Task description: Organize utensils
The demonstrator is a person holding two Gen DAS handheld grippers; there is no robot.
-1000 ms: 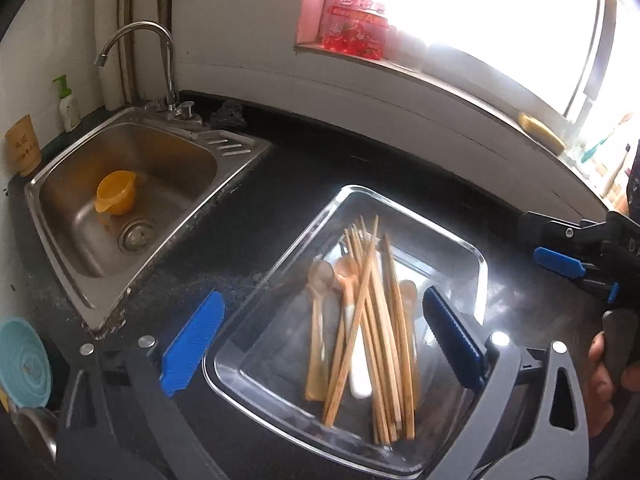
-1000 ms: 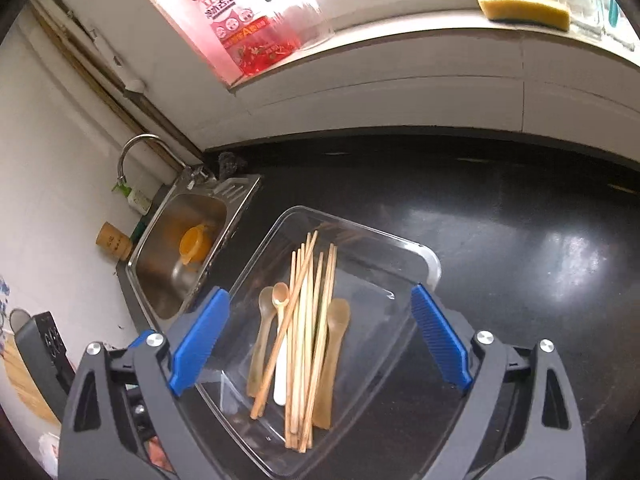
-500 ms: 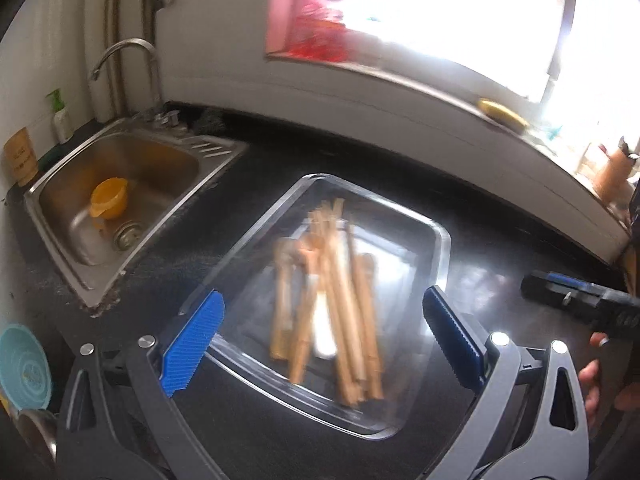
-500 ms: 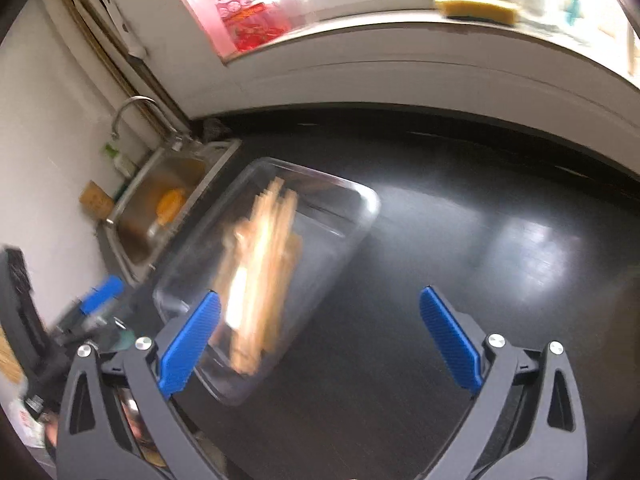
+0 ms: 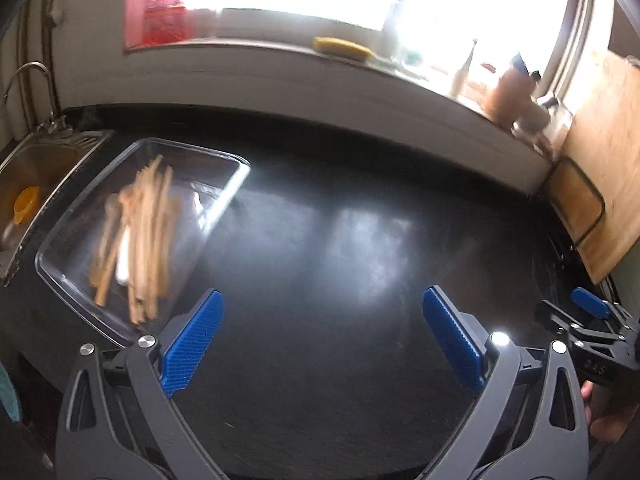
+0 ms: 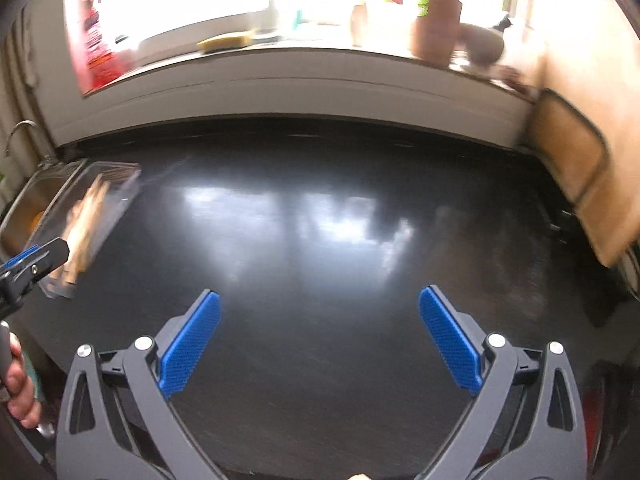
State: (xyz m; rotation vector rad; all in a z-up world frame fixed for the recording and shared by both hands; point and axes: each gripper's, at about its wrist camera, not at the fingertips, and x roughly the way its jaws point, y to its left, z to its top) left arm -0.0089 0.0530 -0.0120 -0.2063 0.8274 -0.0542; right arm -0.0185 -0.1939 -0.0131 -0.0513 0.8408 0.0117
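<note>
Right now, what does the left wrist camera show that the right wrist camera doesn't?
Only the left wrist view shows the orange cup in the sink, plus the right claw at its edge. Only the right wrist view shows the left claw at its edge. Both share the glass tray of chopsticks, the black countertop and the yellow sponge.

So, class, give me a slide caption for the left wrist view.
Open left gripper over dark counter; clear tray of chopsticks sits left beside the sink.
</note>
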